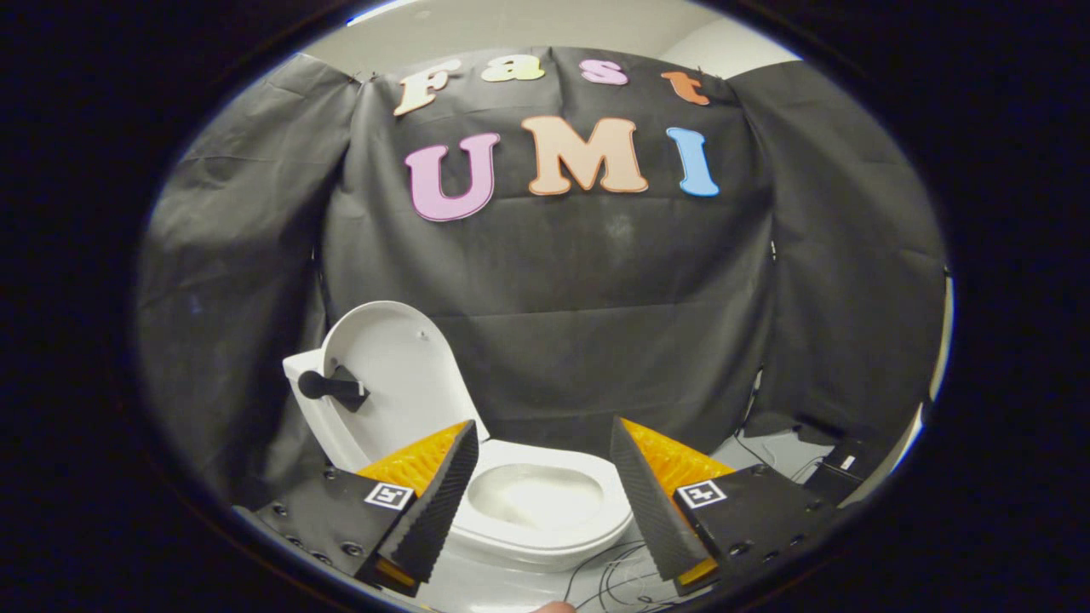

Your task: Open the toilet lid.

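Toilet lid point(387, 375) upright behind bowl point(536, 498); bowl beyond gripper point(541, 477), between spread jaws.

Black cloth backdrop point(596, 281) hangs in wrinkled panels across the whole back of the booth. Above the cloth, a strip of pale wall point(528, 30). Below the cloth's lower right hem, a small dark box point(839, 472) with a light label sits on the pale floor point(766, 451). Thin dark cables point(617, 570) trail over the floor well below the cloth, more cable point(779, 451) running near the box.
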`<action>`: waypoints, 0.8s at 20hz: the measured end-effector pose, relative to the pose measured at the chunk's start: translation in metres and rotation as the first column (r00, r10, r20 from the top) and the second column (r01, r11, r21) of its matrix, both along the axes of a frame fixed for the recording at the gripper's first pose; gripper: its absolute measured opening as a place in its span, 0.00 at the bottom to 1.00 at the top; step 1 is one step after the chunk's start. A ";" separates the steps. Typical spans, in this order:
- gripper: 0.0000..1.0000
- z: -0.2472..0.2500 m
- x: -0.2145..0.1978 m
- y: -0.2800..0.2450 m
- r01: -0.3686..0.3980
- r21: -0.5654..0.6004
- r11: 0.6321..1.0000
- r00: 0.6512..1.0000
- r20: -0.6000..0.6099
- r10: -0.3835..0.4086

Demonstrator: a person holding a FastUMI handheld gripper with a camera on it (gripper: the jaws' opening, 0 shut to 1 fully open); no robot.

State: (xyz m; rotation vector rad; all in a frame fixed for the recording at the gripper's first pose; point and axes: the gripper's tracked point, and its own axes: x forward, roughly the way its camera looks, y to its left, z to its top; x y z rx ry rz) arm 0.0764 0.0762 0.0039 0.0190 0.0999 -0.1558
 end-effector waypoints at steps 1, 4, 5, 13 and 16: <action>0.97 0.001 -0.001 -0.002 0.003 -0.002 1.000 1.000 0.005 -0.003; 0.97 -0.004 0.000 -0.007 0.012 0.000 1.000 1.000 -0.006 -0.012; 0.97 -0.005 -0.001 -0.008 0.012 0.000 1.000 1.000 -0.011 -0.012; 0.97 -0.009 -0.003 -0.018 0.021 0.002 1.000 1.000 -0.006 -0.021; 0.96 -0.009 -0.006 -0.023 0.032 0.024 0.999 0.999 0.000 -0.032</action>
